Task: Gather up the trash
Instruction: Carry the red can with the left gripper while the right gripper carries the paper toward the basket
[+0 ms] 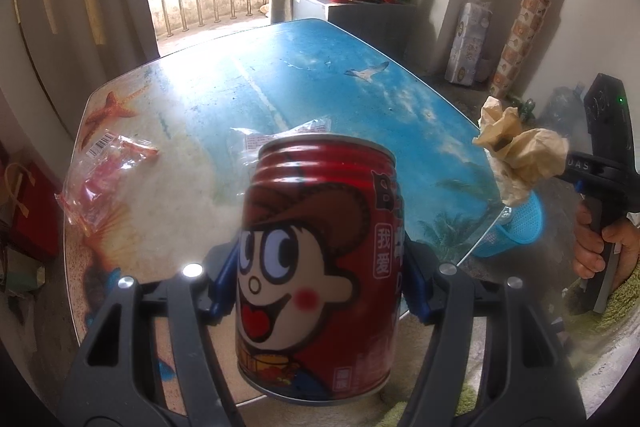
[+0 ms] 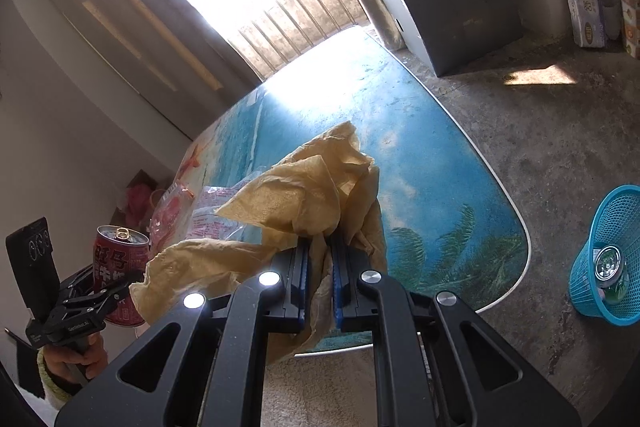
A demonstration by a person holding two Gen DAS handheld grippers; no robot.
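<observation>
Both loads hang over the bench (image 1: 280,67) near its front edge, and the blue basket (image 2: 608,259) stands on the floor past the right-hand corner, so I'd carry each one clear of that edge and directly above the rim before letting go. The left gripper (image 1: 320,287) fingers are clamped wide on the red can (image 1: 320,247); the right gripper (image 2: 319,287) fingers are pinched nearly together on the crumpled paper (image 2: 304,203).

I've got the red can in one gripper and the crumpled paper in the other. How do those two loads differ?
The red can is rigid and cylindrical; the crumpled paper is soft and shapeless. The left gripper spans the can with jaws wide; the right gripper pinches the paper nearly shut. Both are lifted off the table.
</observation>
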